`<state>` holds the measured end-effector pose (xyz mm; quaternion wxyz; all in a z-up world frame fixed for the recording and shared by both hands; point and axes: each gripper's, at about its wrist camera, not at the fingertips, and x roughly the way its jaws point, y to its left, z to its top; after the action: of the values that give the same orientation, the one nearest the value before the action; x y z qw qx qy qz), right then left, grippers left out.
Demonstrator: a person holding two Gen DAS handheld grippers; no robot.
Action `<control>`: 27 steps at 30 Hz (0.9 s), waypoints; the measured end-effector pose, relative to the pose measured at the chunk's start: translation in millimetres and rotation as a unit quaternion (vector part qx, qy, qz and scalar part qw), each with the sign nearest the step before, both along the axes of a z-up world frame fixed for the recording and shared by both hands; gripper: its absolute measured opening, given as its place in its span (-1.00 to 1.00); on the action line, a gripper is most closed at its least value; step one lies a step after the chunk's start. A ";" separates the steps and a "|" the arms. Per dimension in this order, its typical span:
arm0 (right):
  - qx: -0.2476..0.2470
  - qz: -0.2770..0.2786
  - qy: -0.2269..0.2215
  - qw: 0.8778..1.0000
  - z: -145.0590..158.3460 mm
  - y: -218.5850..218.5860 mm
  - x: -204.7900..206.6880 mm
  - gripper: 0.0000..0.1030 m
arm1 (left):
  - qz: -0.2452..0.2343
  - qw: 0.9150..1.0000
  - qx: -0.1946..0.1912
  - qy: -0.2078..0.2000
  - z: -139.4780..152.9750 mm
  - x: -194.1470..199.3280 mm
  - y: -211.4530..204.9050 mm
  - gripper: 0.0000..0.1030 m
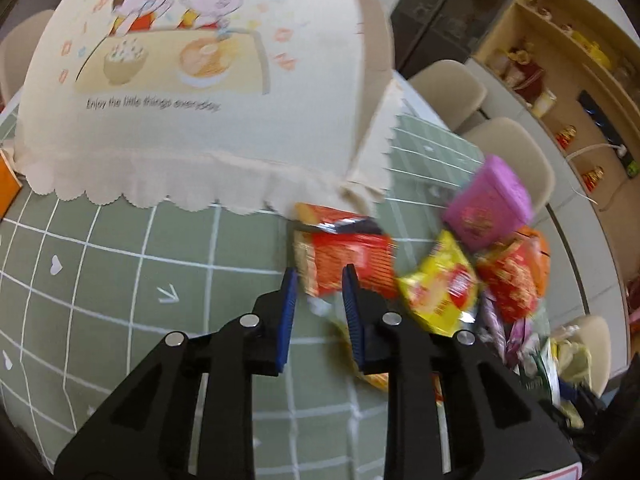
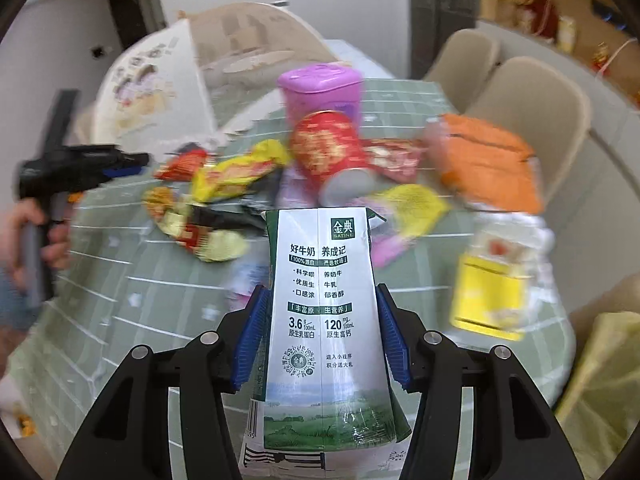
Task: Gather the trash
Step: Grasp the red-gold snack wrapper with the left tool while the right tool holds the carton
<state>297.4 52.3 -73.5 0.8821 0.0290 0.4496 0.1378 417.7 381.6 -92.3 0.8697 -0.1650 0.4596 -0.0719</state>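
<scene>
Blurring wrappers (image 1: 348, 264), milk carton (image 2: 324, 320) base cropped

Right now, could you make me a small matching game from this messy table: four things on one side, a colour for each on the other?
Things:
1. milk carton
2. lidded tub
3. round can
4. food cover

Colours:
A. cream with a cartoon print
B. red with gold pattern
C. white and green
D. purple

Pairs: 1-C, 2-D, 3-B, 4-A

Both wrist cameras look steeply down, close over the table (image 1: 120, 248); both show the purple box (image 1: 490, 204).
</scene>
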 end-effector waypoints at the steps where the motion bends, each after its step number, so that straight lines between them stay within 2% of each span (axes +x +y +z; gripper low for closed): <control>1: -0.002 -0.001 -0.003 1.000 -0.4 1.9 -0.4 -0.01 | 0.004 1.000 -0.009 0.007 -4.7 5.0 2.7 -0.56; 4: -0.027 0.004 -0.016 1.000 -0.7 10.0 -4.5 -0.01 | 0.002 0.999 -0.034 0.022 -17.1 20.4 5.0 -0.56; 6: -0.034 0.005 -0.010 0.999 0.5 12.4 -6.9 -0.01 | -0.007 0.999 -0.019 0.026 -22.2 29.7 -1.0 -0.55; 9: -0.063 -0.005 -0.026 0.998 8.0 13.2 -14.8 -0.01 | -0.011 1.000 0.007 0.028 -23.4 37.3 -9.7 -0.55; 10: -0.081 -0.015 -0.026 0.996 11.5 14.0 -16.6 -0.01 | -0.014 1.000 0.009 0.023 -21.4 37.4 -12.3 -0.58; 11: -0.091 -0.020 -0.024 0.995 12.3 13.2 -17.2 -0.01 | -0.018 1.000 0.009 0.019 -19.7 37.5 -14.4 -0.82; 13: -0.091 -0.018 -0.012 0.996 12.7 11.2 -17.8 -0.01 | -0.023 1.000 0.015 0.014 -15.3 34.3 -19.7 -0.87; 21: -0.044 -0.008 0.001 0.999 23.3 -3.1 -25.9 -0.01 | -0.057 0.998 0.006 -0.021 22.6 -11.4 -37.0 -0.92; 27: -0.051 0.019 0.007 0.999 22.5 3.0 -26.6 -0.01 | -0.086 0.995 0.019 -0.052 55.9 -63.3 -53.2 -0.99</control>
<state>270.8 55.3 -51.0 0.8763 -0.0233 0.4631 0.1311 354.4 328.3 -36.4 0.8858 -0.1047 0.4279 -0.1457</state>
